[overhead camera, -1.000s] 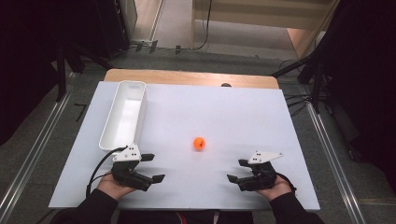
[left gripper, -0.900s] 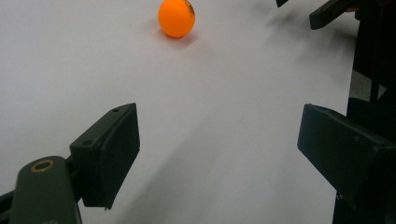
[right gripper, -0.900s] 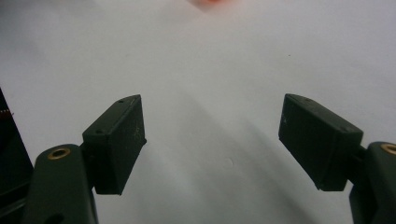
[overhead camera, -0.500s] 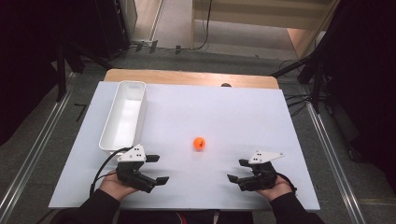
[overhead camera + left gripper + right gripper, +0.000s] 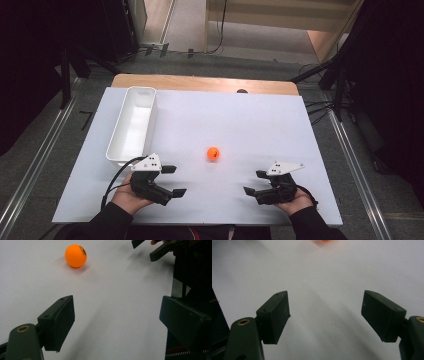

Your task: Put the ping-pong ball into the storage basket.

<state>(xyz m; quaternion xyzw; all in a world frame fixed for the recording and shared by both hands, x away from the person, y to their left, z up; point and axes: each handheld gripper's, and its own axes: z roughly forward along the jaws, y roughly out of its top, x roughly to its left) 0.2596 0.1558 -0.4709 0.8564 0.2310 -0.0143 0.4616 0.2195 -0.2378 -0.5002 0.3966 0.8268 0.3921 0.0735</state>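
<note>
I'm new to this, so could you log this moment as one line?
left gripper: open, empty | right gripper: open, empty | ball: on table, between grippers, untouched | bin: far left

Bare white table (image 5: 260, 125) lay open around the orange ball (image 5: 213, 153); the white bin (image 5: 131, 125) stood at ten o'clock.

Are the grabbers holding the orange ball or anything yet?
No, nothing is held. The left gripper and right gripper both have open, empty jaws. The orange ball sits alone on the white table between them.

Left claw (image 5: 175, 180), right claw (image 5: 254, 183) agape.
</note>
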